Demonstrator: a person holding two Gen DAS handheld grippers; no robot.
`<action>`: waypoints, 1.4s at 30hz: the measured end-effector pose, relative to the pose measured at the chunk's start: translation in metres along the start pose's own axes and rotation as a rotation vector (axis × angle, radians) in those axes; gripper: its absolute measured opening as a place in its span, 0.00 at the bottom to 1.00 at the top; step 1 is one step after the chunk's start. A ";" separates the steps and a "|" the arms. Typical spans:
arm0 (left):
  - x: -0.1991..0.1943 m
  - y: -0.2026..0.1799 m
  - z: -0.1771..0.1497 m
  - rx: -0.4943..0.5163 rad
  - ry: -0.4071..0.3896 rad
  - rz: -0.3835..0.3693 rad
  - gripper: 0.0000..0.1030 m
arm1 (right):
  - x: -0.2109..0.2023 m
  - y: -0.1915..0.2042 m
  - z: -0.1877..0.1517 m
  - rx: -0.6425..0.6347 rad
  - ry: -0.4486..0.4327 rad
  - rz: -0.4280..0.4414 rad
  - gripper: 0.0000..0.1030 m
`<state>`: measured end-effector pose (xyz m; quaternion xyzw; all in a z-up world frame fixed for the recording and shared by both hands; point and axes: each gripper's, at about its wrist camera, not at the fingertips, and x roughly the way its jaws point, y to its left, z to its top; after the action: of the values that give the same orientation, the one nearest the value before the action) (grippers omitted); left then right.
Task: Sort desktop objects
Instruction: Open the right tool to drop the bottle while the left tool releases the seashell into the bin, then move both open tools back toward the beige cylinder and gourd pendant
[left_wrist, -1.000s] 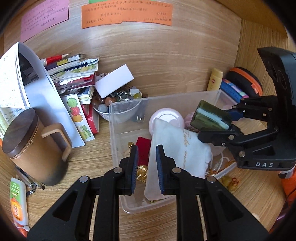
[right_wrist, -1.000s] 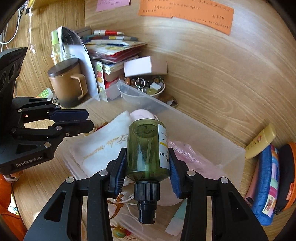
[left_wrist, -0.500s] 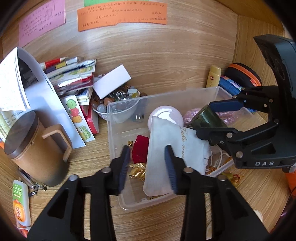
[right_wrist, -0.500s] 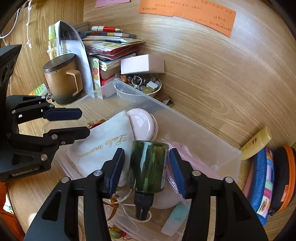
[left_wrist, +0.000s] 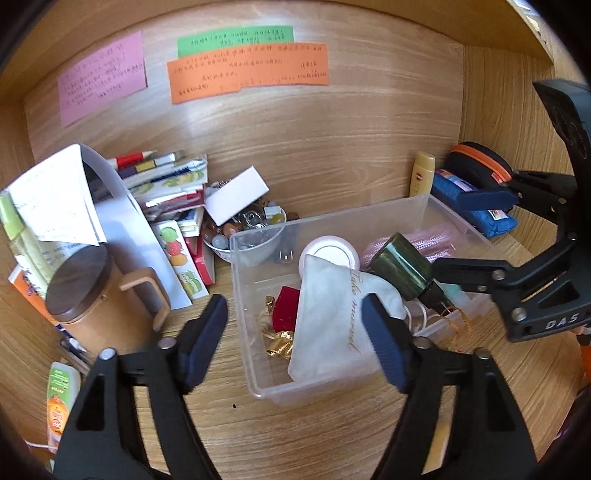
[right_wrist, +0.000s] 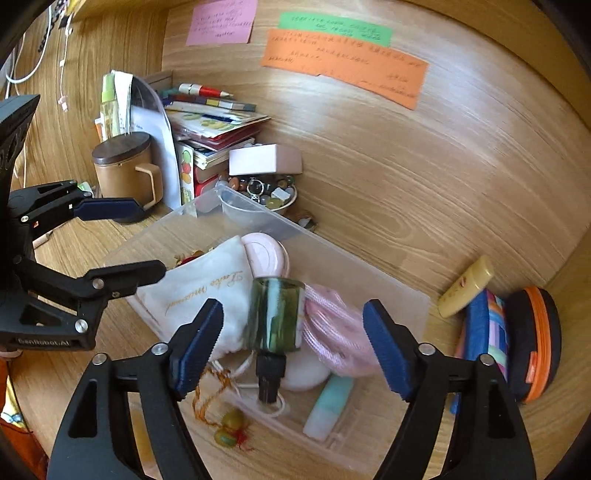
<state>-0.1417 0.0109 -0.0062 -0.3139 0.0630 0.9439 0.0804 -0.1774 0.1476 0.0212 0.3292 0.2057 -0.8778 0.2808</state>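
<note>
A clear plastic bin stands on the wooden desk. A dark green bottle with a black cap lies in it, on a white cloth pouch and pink cord. My right gripper is wide open just above the bottle, not touching it. My left gripper is wide open and empty over the bin's near-left corner.
A brown lidded mug, leaning papers and stacked books are left of the bin. A bowl of trinkets with a white box sits behind it. A yellow tube, blue pouch and black-orange case lie right.
My right gripper opened and let go of the green bottle, which dropped into the bin. My left gripper opened wide from nearly shut. Both pulled back a little.
</note>
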 end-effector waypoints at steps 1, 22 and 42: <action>-0.003 -0.001 0.000 -0.002 -0.006 0.001 0.78 | -0.003 -0.003 -0.002 0.016 0.000 0.002 0.76; -0.049 -0.041 -0.034 -0.038 0.014 -0.046 0.95 | -0.055 -0.029 -0.077 0.180 -0.014 -0.057 0.86; -0.026 -0.091 -0.076 0.023 0.172 -0.120 0.95 | -0.019 -0.014 -0.127 0.316 0.121 0.121 0.86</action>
<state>-0.0593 0.0841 -0.0570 -0.3959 0.0617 0.9063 0.1346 -0.1154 0.2340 -0.0521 0.4331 0.0618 -0.8593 0.2649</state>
